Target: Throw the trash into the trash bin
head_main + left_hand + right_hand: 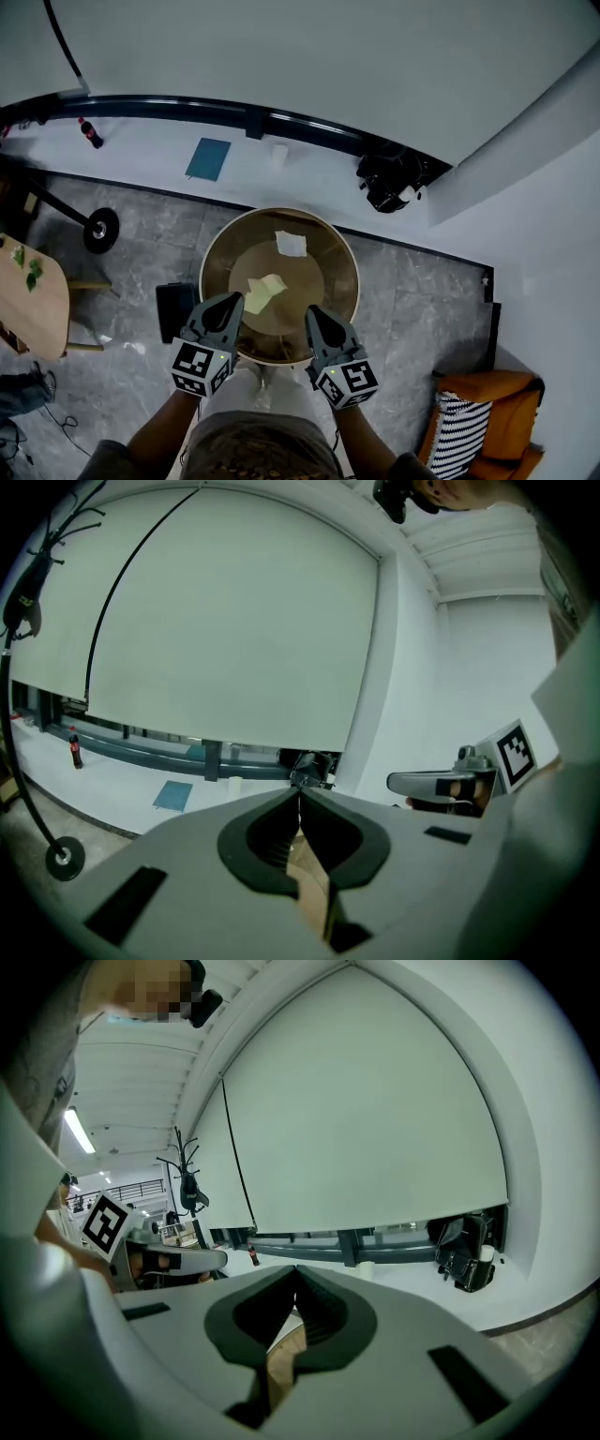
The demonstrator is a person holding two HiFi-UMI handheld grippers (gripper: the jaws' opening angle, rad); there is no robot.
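Wood-brown round counter | left gripper, right gripper — both closed, empty | risk: closed tips would shove the yellow paper toward the far edge instead of pinching it

Both are the same build: the left gripper and right gripper have pale grey plastic shells with black ribbed pads lining the fingers. Each has a cube with black-and-white square markers at the back. The person's wearing a dark grey-brown top.
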